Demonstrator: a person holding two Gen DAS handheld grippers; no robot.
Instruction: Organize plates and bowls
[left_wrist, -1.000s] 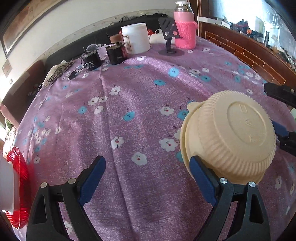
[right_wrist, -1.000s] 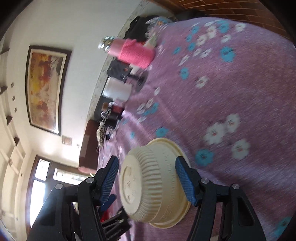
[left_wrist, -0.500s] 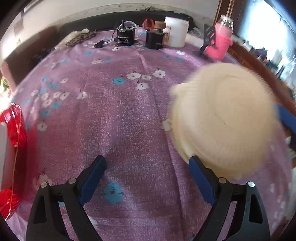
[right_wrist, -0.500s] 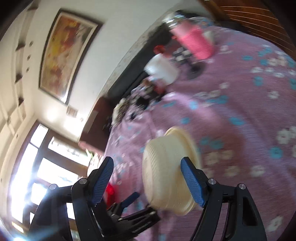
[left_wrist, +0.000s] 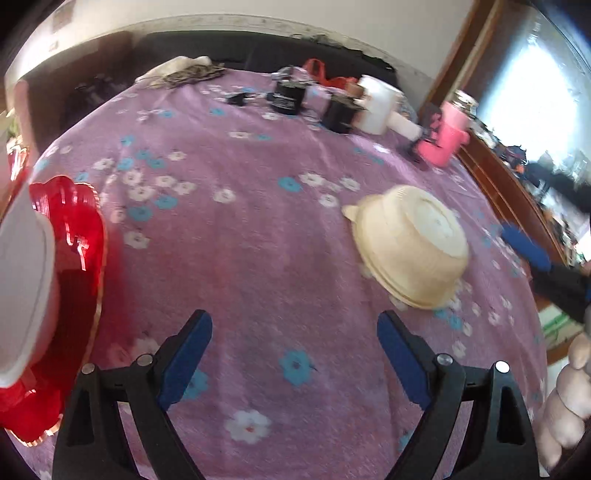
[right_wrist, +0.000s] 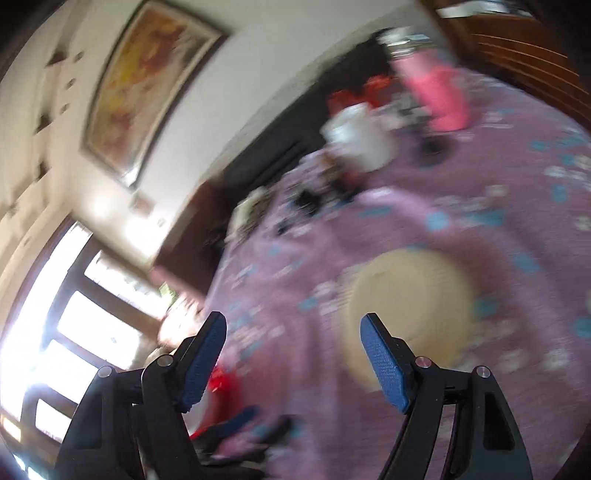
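Note:
A cream ribbed bowl (left_wrist: 413, 247) lies upside down on the purple flowered tablecloth (left_wrist: 236, 236), ahead and to the right of my left gripper (left_wrist: 295, 350), which is open and empty. In the blurred right wrist view the bowl (right_wrist: 410, 306) lies ahead and right of my right gripper (right_wrist: 293, 350), open and empty, apart from it. A red plate (left_wrist: 70, 258) with a white dish (left_wrist: 22, 295) on it sits at the left edge. The right gripper's blue finger (left_wrist: 526, 247) shows at the right.
At the table's far side stand a pink bottle (left_wrist: 447, 140), a white tub (left_wrist: 380, 103), two black motors (left_wrist: 290, 96) and a cloth bundle (left_wrist: 184, 72). A wooden ledge (left_wrist: 513, 199) borders the table on the right. A hand (left_wrist: 569, 398) shows at lower right.
The right gripper has let go of the bowl and drawn back; the bowl now rests upside down on the cloth. The left gripper has swung left, bringing the red plate into view.

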